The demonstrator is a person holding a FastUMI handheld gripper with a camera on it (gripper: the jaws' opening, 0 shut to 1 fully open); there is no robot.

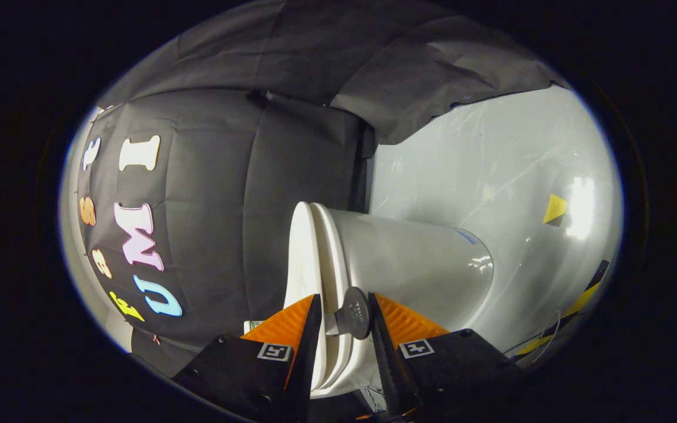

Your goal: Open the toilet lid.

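The view is rolled on its side, so the white toilet [415, 258] appears lying sideways, with its bowl stretching away beyond the fingers. The toilet lid [301, 258] is the thin white slab on the side of the black cloth, lying flat against the seat [331, 264]. A small grey round lift tab [355, 317] sticks out at the lid's front edge. My gripper [344, 301] straddles that edge. One finger lies against the lid's outer face and the other against the tab, with lid rim, seat rim and tab pinched between them.
The black cloth booth wall [215, 205] hangs close on the lid's side and drapes over the top. A glossy pale floor [491, 170] lies beyond the bowl, with a yellow marker [555, 208] and yellow-black tape [585, 294] on it.
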